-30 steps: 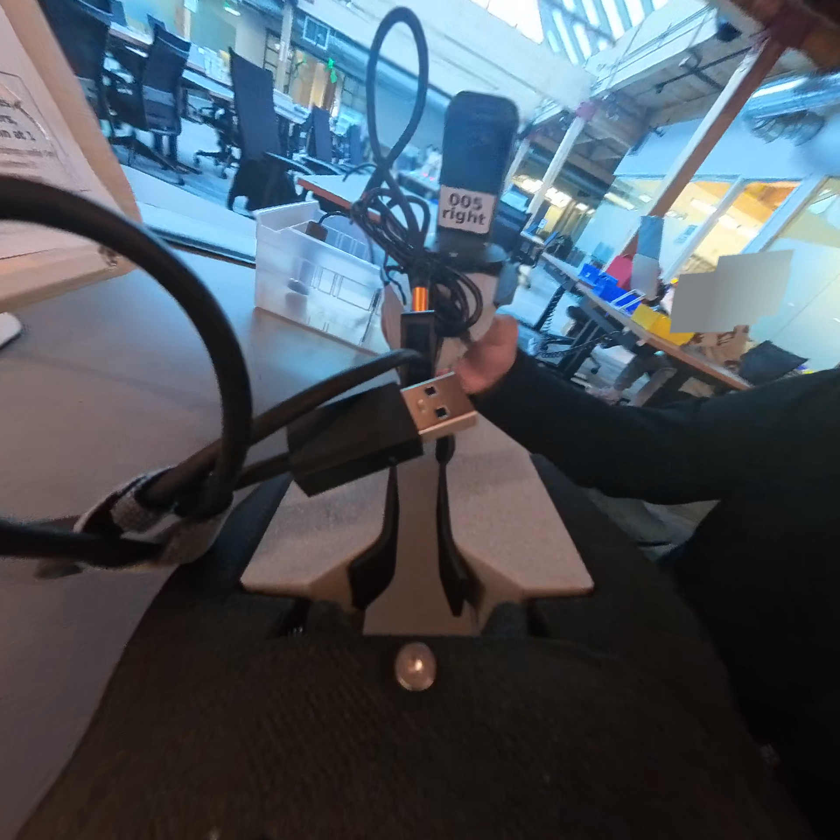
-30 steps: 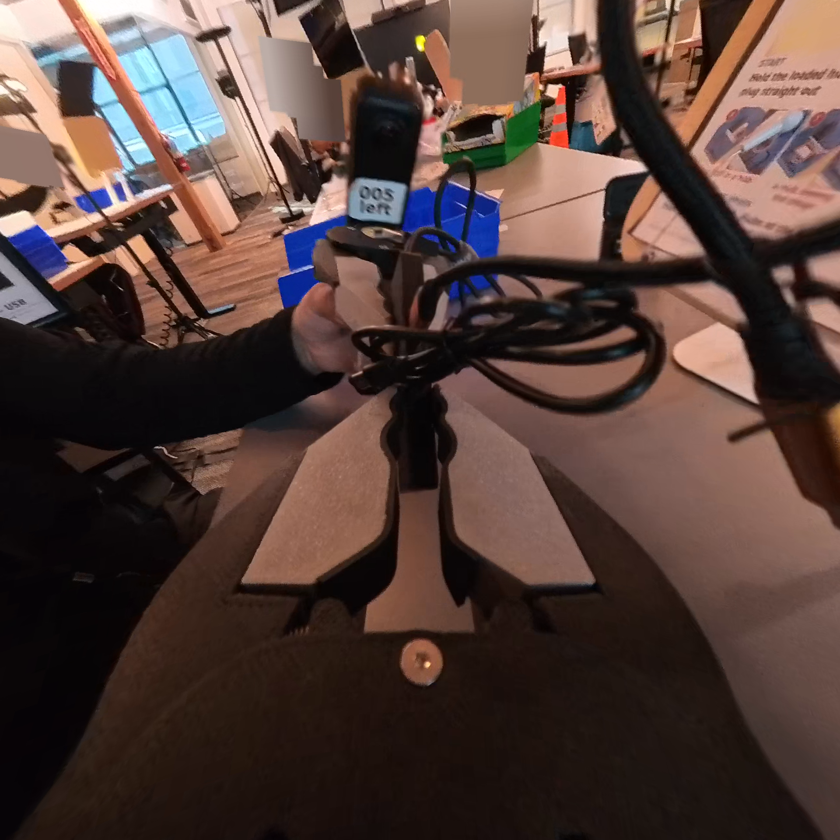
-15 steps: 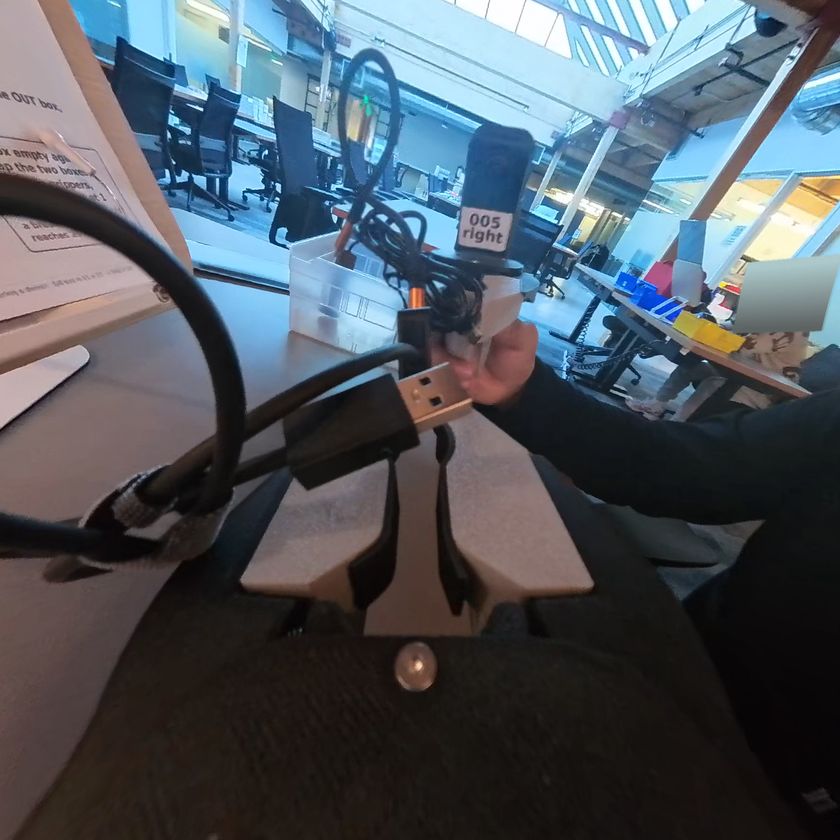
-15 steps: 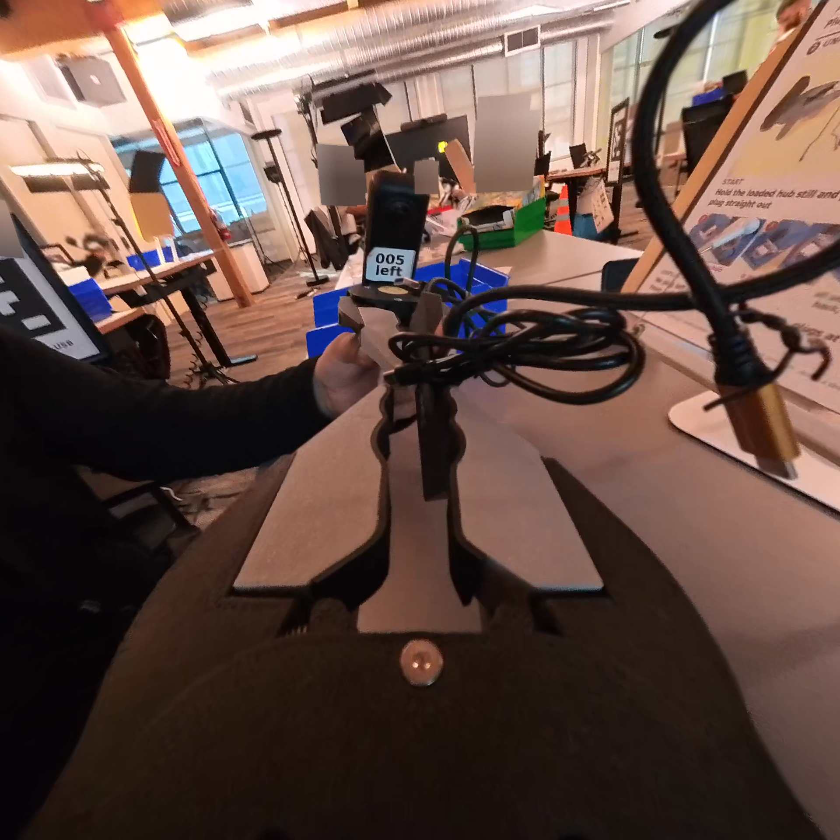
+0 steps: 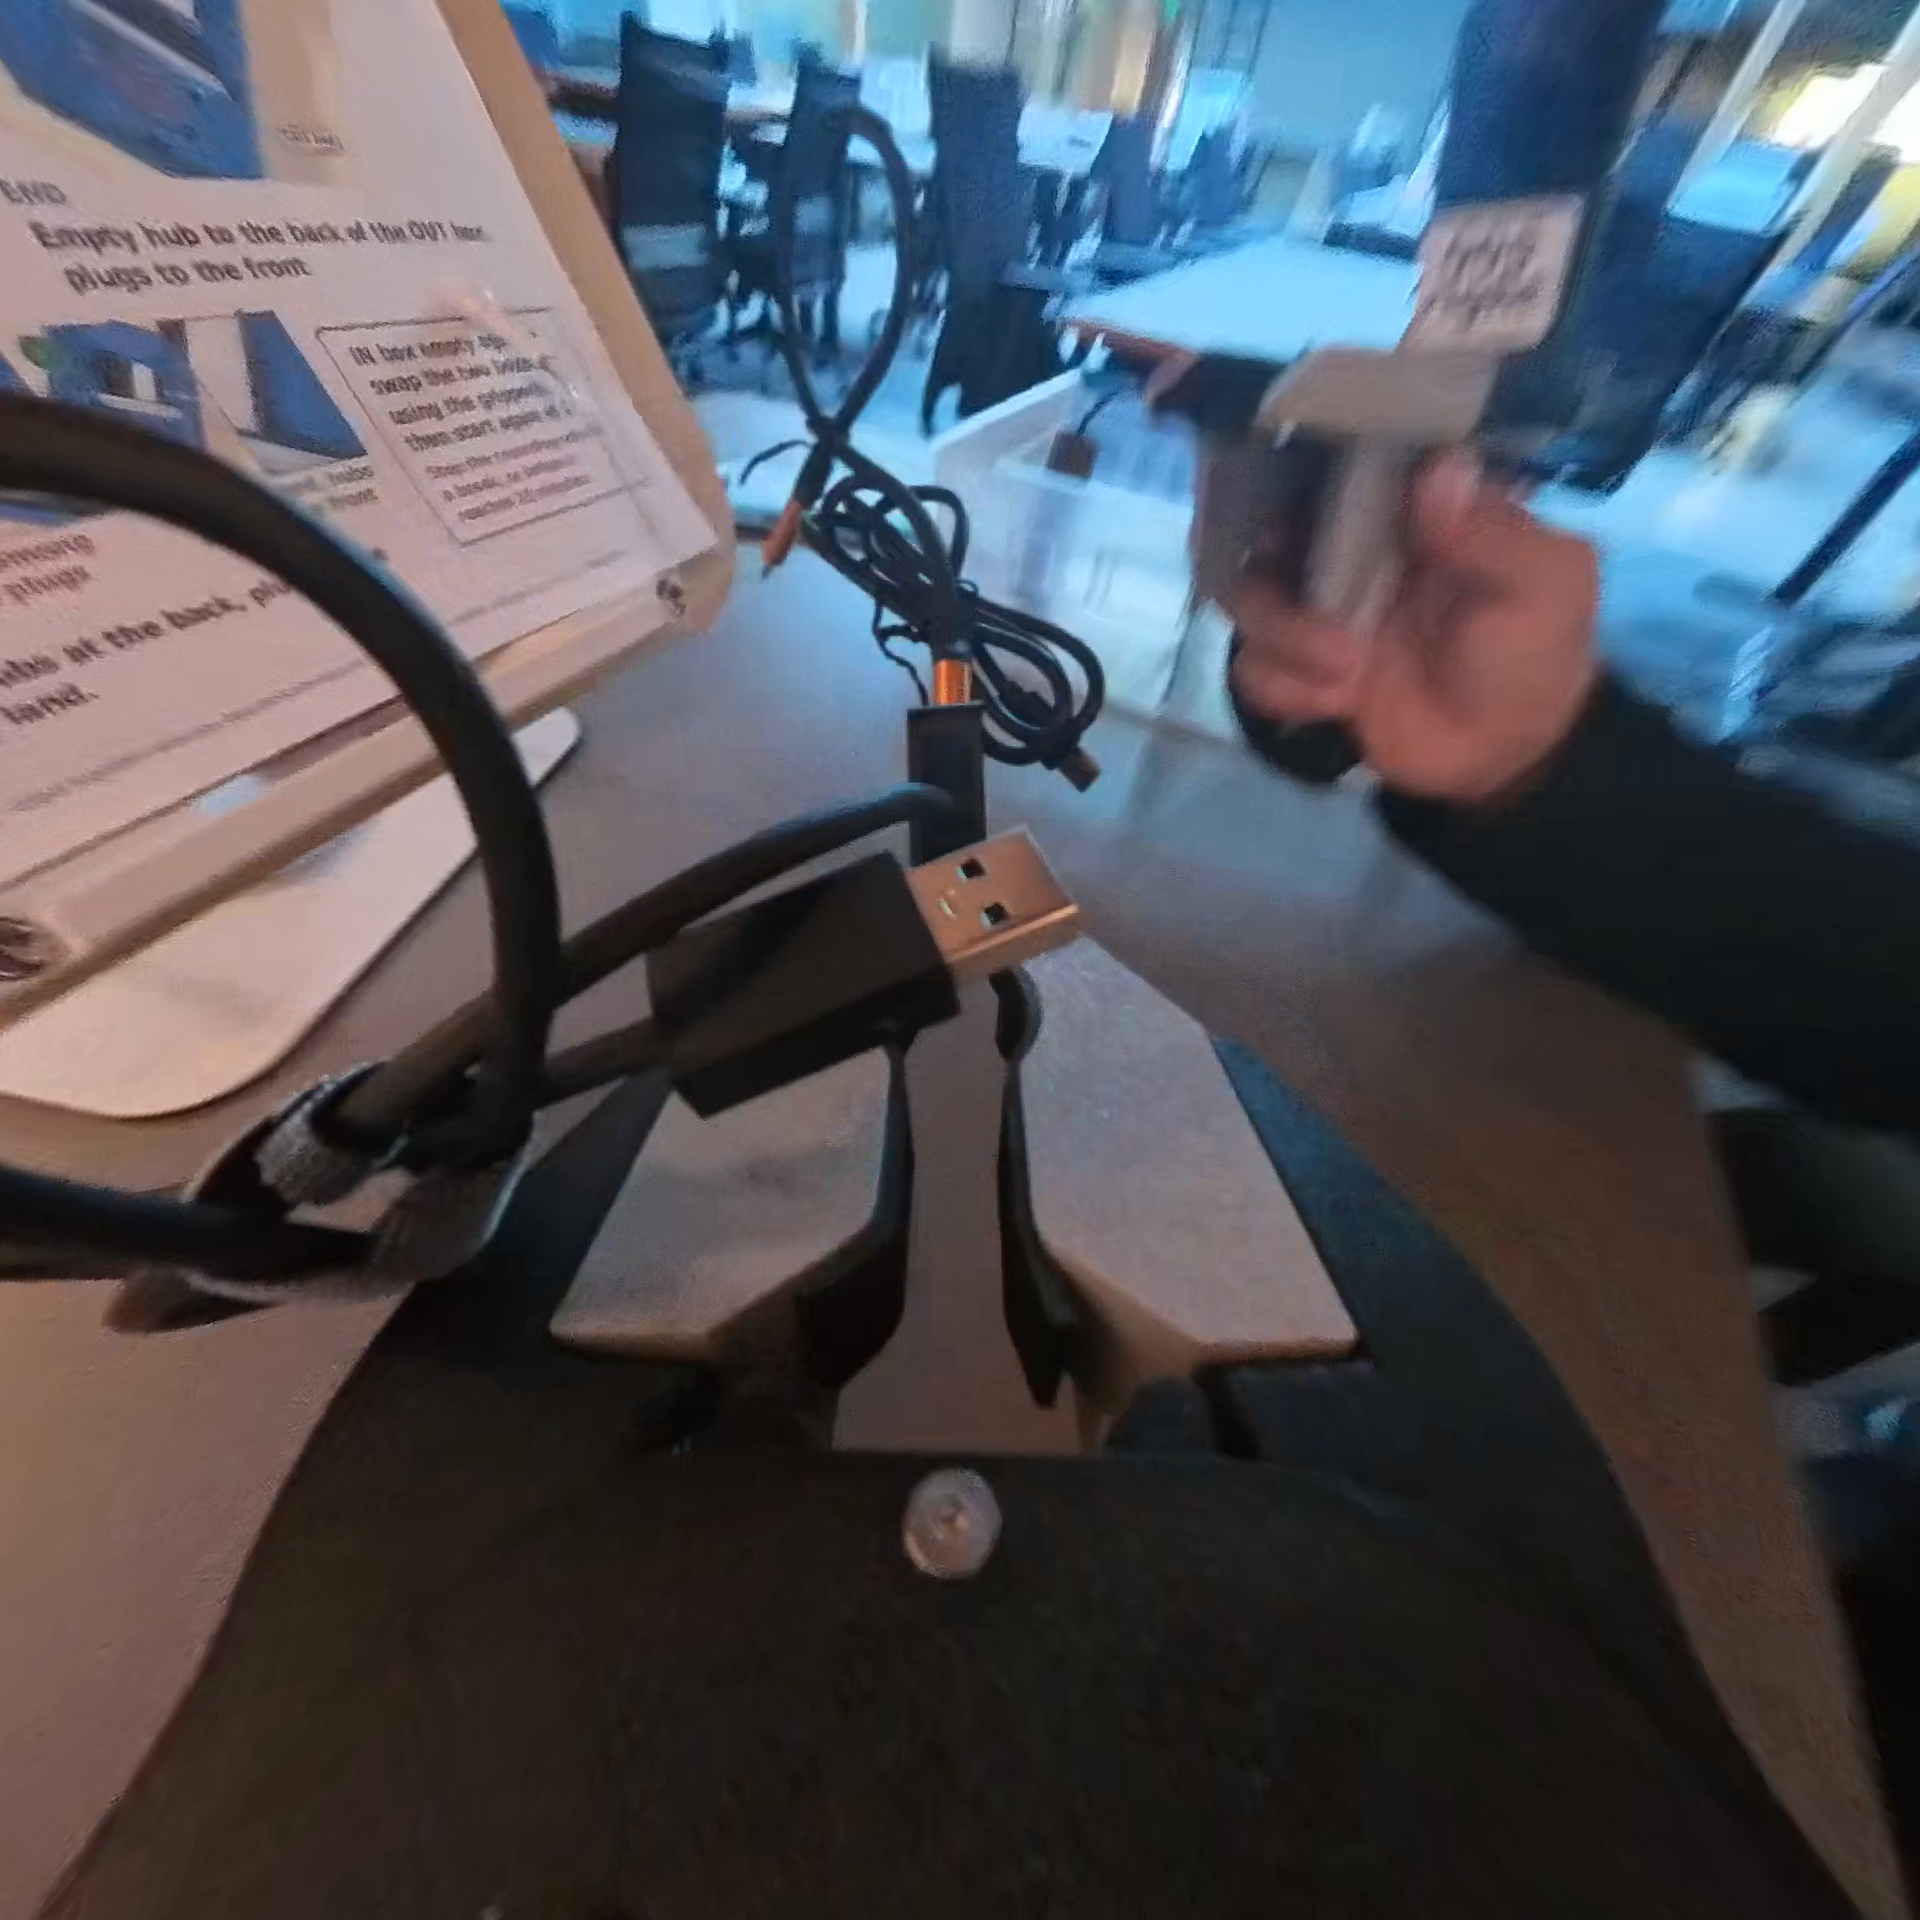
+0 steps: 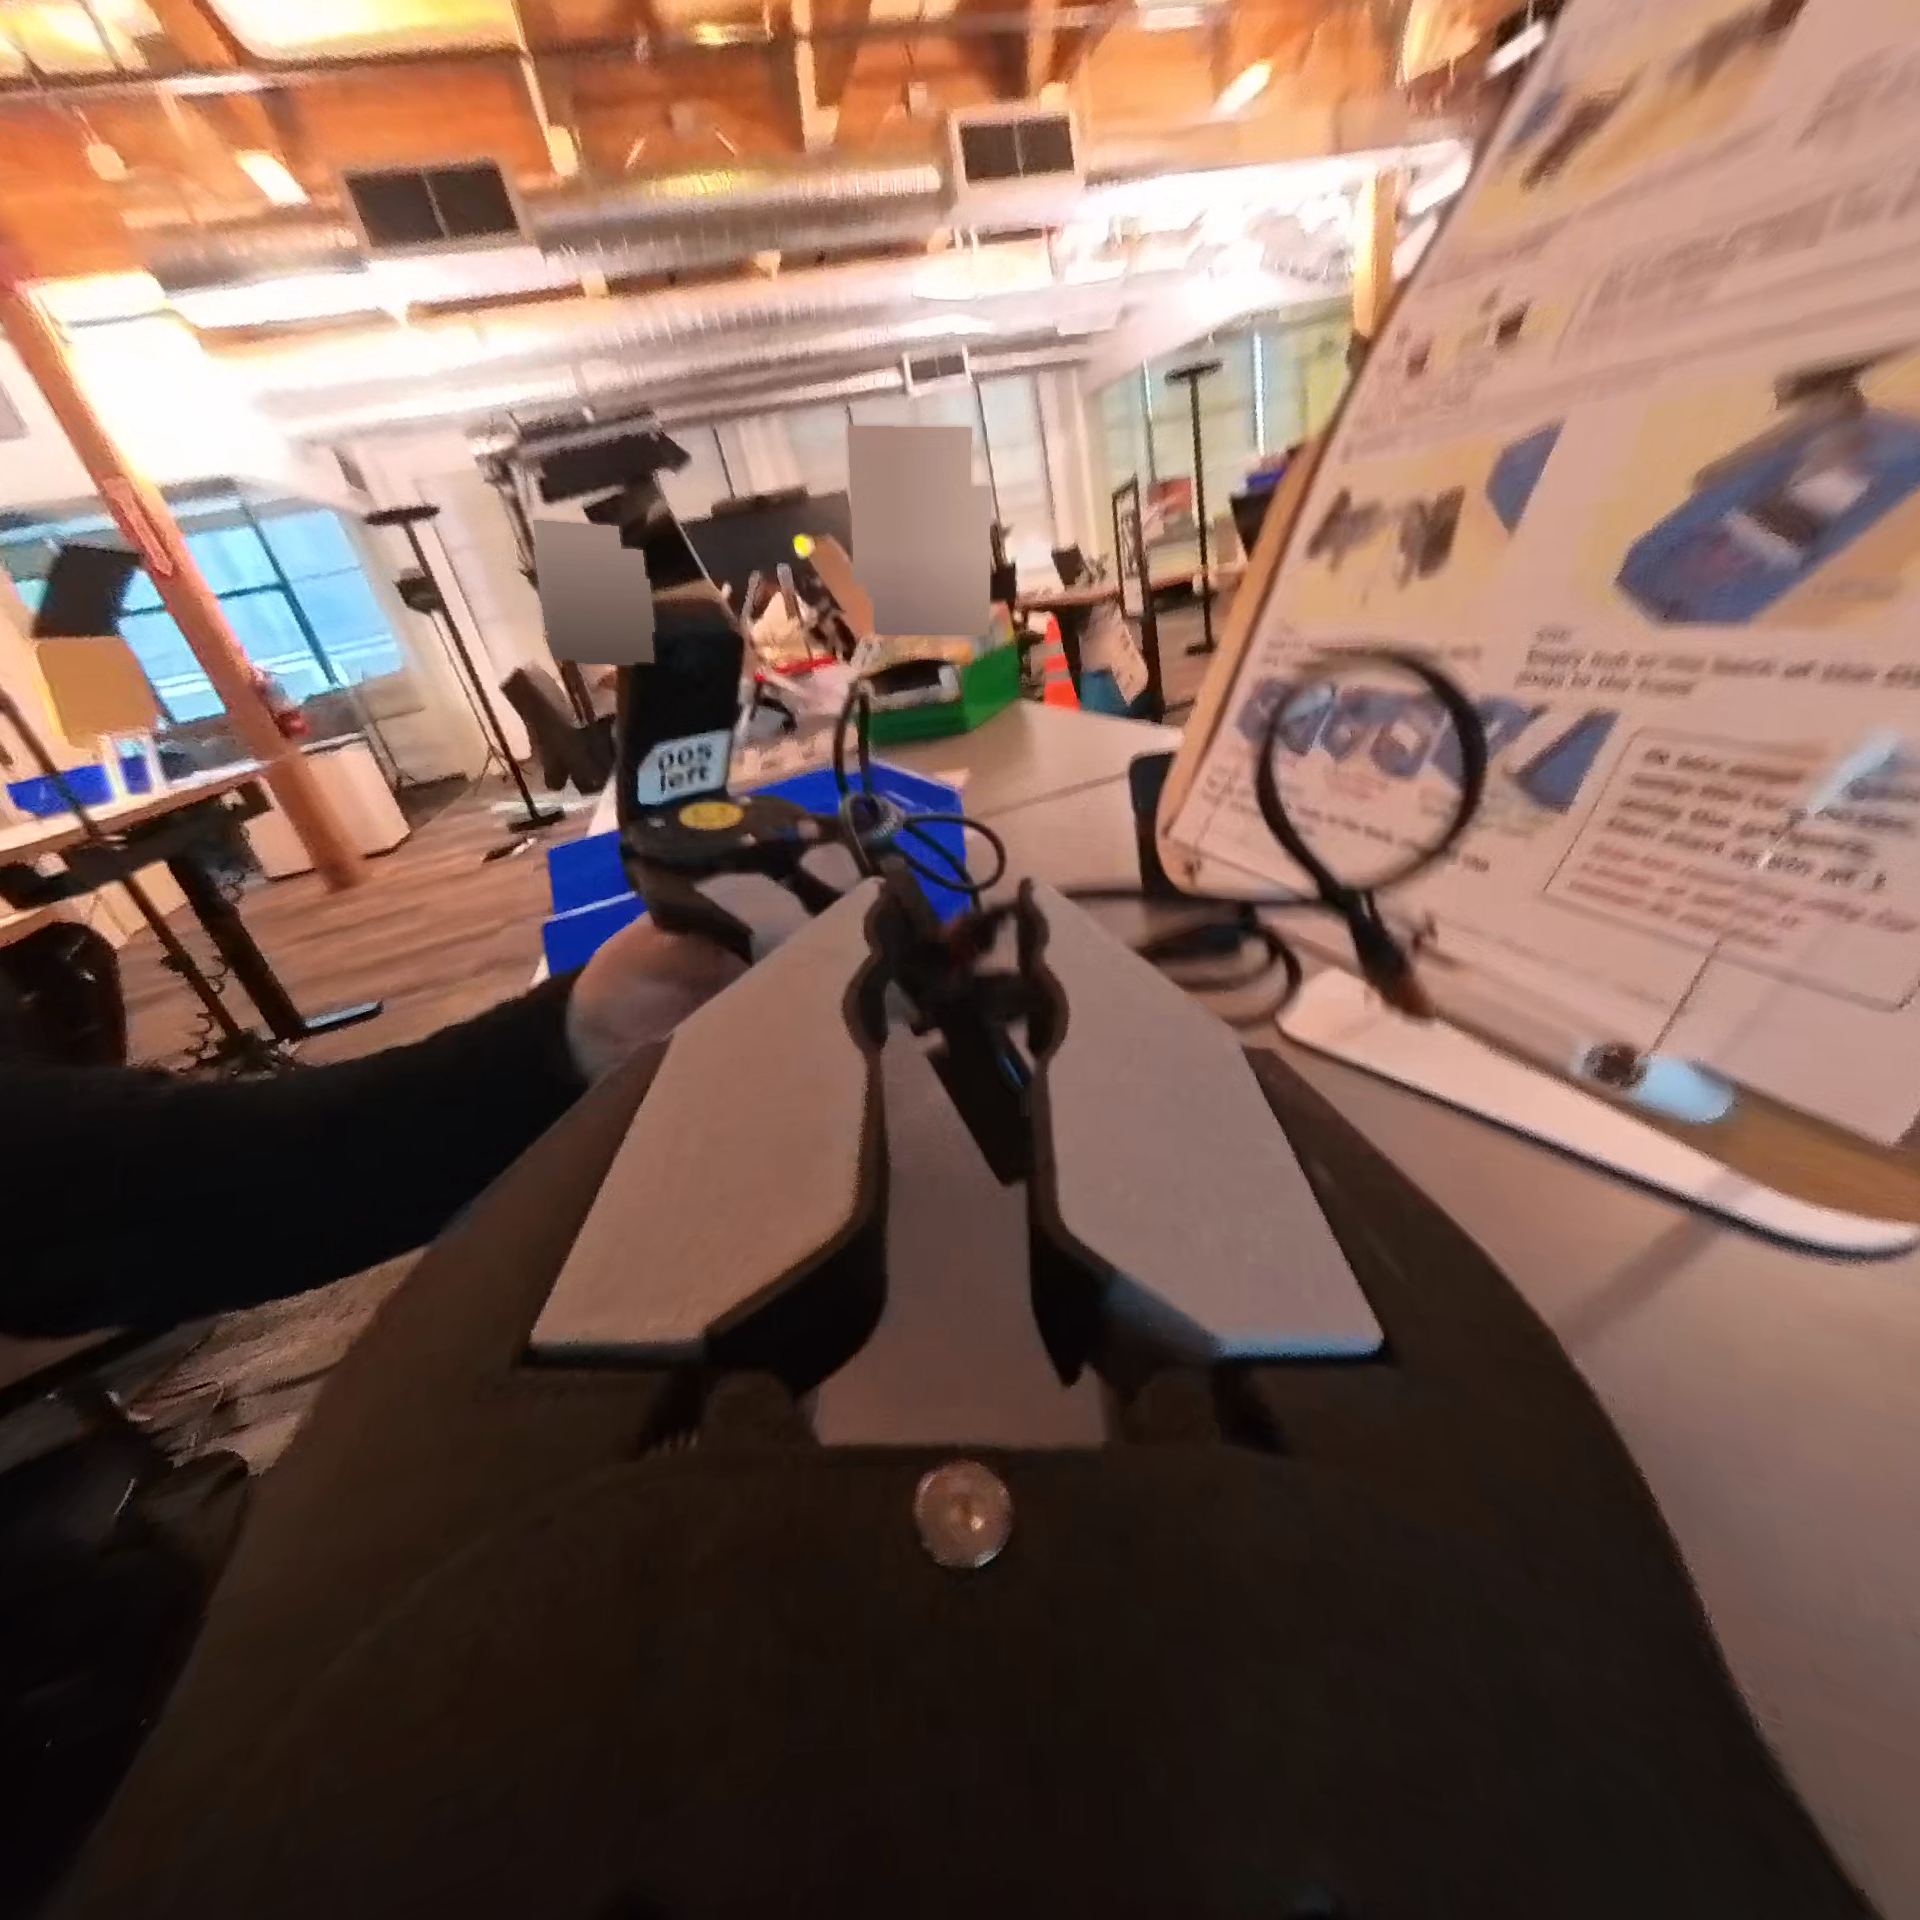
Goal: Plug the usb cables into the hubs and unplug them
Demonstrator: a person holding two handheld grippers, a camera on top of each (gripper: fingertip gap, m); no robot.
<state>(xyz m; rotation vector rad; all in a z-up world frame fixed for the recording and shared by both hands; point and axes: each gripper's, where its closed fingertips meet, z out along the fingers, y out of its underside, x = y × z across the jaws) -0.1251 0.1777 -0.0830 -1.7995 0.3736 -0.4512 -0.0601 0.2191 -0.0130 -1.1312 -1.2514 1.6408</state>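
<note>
The left gripper (image 5: 951, 997) is clenched on a black hub (image 5: 943, 774), a thin cable (image 5: 940, 592) plugged into its top. The right gripper (image 6: 956, 935) is released, apart from it, above the table (image 5: 1299, 894). The hub's own USB plug (image 5: 987, 909) hangs just beside.

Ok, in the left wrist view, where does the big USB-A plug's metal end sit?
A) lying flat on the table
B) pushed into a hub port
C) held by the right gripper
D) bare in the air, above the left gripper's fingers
D: the USB-A plug shows its whole metal shell uncovered, sticking out above the left gripper, with nothing plugged around it.
</note>
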